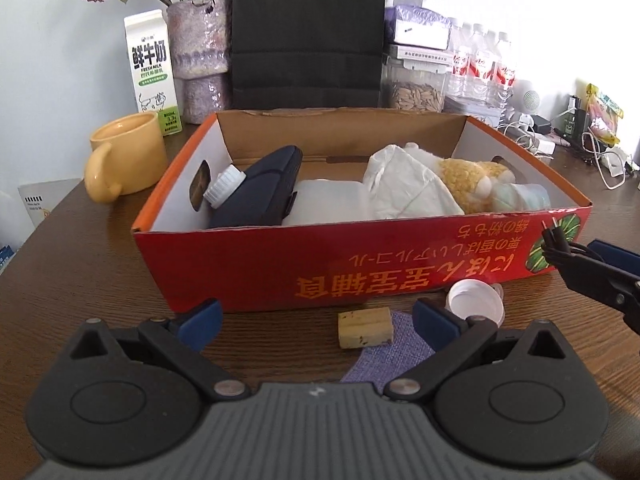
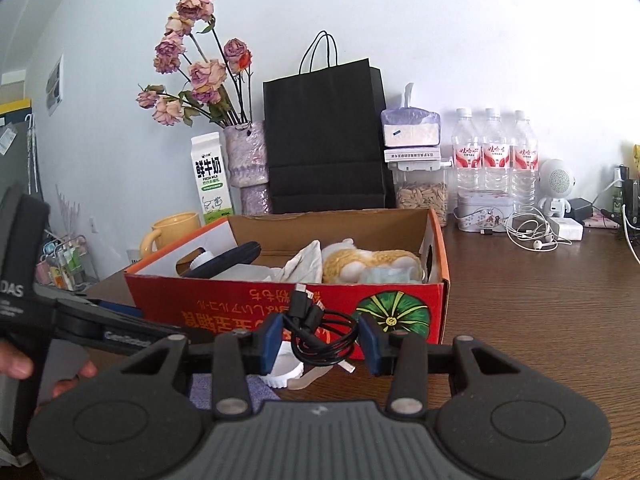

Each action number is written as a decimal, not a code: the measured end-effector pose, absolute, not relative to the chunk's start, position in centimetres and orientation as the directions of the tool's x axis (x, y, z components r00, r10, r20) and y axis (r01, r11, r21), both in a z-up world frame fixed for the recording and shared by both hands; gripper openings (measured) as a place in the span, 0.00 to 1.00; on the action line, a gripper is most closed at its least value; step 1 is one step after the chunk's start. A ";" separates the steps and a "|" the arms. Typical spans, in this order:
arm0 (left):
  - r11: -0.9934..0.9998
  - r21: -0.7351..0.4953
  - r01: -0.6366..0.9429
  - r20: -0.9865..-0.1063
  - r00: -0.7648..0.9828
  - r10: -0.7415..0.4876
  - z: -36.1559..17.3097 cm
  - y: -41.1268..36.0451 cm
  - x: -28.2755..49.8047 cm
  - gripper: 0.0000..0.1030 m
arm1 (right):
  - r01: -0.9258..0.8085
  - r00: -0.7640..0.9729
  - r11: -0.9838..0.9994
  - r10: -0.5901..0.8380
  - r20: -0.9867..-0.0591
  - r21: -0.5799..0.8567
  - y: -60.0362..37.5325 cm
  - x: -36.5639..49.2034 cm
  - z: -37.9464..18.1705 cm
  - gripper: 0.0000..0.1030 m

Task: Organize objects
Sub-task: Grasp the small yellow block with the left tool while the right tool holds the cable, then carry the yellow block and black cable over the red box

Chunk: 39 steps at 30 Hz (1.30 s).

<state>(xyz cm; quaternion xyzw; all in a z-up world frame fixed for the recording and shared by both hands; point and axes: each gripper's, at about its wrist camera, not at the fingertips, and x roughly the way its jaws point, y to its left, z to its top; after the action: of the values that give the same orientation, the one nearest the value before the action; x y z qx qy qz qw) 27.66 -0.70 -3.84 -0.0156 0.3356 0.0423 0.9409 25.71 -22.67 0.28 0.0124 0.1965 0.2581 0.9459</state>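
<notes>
My right gripper is clamped on a coiled black cable, its blue pads pressing the loops from both sides; plug ends stick up out of the bundle. I hold it just in front of the red cardboard box, below the rim. From my left wrist view, that cable shows at the right edge, two metal pins pointing up.

My left gripper hangs with its jaws wide apart and nothing between them, over the dark wood-grain table. Ahead of it lie a small yellowish block, rough and speckled, a woven purple mat and a white ribbed cap, all near the box's front wall.

The box front carries orange Japanese and Chinese characters printed upside down, plus a green pumpkin picture. The inside is plain brown corrugated board with white side flaps. In it sit a dark blue case, a white screw-top bottle against it, crumpled white cloth and a fuzzy yellow plush toy.

Behind stand a milk carton reading "FRESH MILK" under bold Chinese characters, a glossy yellow mug, a mottled purple vase of dried roses, a matte black paper bag and three clear water bottles with red labels.
</notes>
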 end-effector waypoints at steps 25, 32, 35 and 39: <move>0.997 -0.038 -0.063 -0.588 0.809 0.029 -3.8 -1.2 26.9 0.31 | -0.499 0.788 0.863 0.492 -0.370 0.083 -21.8 25.2 0.0 0.39; 0.997 -0.036 -0.074 -0.554 0.832 0.042 -3.2 -1.0 26.1 0.31 | -0.497 0.793 0.865 0.486 -0.368 0.071 -21.7 25.1 0.0 0.39; 0.996 -0.032 -0.080 -0.538 0.841 0.050 -3.0 -1.0 25.7 0.31 | -0.498 0.796 0.865 0.485 -0.362 0.063 -21.5 25.0 0.0 0.39; 0.997 -0.029 -0.078 -0.503 0.862 0.053 -2.2 -1.1 24.8 0.31 | -0.498 0.805 0.865 0.486 -0.340 0.056 -21.5 24.8 0.4 0.39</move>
<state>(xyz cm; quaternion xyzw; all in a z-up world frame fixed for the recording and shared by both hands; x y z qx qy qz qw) 24.80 -1.11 -2.22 -0.0240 0.2601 0.0340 0.9647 24.75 -21.46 0.43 -0.0181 0.1741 0.2589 0.9499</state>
